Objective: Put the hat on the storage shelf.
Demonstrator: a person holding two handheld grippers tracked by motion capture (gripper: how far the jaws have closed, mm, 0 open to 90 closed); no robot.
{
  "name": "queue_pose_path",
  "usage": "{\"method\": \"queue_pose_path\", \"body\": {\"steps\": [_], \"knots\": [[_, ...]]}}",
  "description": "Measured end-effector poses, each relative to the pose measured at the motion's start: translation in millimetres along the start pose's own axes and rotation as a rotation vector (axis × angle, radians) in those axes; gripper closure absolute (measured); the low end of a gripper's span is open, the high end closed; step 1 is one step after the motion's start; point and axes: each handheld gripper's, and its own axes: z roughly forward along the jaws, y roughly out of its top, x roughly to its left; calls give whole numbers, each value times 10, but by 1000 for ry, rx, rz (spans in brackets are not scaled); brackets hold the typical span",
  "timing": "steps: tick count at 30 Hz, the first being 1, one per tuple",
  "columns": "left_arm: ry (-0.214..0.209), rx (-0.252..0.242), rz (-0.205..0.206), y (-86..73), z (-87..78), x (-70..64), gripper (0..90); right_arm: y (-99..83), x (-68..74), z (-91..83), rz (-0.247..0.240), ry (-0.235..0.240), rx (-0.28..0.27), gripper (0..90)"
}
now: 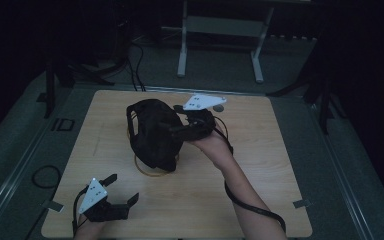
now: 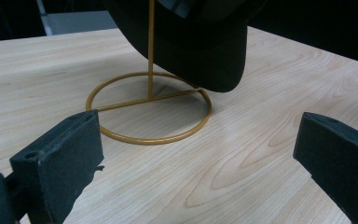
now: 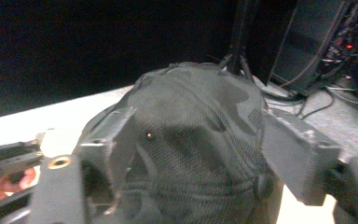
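Black cloth dominates the middle of the pale wooden bench, where a dark cap sits on a gold wire stand whose ring base rests flat on the wood. We see our right gripper reaching in from the right, its fingers set on either side of the cap's mesh crown. From the right gripper view they look to be straddling the fabric rather than pinching it, and we cannot tell for sure whether they have bitten down yet. We judge the grip is placed there because the crown gives the widest soft hold and lets the cap come straight up off the upright rod.

Our left gripper waits at the near left corner of the bench, well apart from the stand, its fingers spread wide and holding nothing. Its own view looks low across the wood at the ring base and the brim hanging just above it. We read that post as a ready one: close enough to steady the light wire stand should it tip or drag when the cap lifts. The risk we see is the stand rising with the cap, since it is thin and unweighted. Beyond the far edge, a grey frame and cables lie on the dim floor.
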Motion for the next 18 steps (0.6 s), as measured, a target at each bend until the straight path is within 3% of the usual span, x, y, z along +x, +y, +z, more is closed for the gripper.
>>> {"method": "queue_pose_path", "body": {"steps": [3,9,18], "knots": [[-2,2,2,-1,3,-13,17,-47,-37,-39,17,18,8,138],[-7,3,3,-5,9,-22,17,-184,-71,-126,26,12,8,134],[-6,8,3,-15,9,-21,17,-382,-96,-240,-4,-24,19,134]]}}
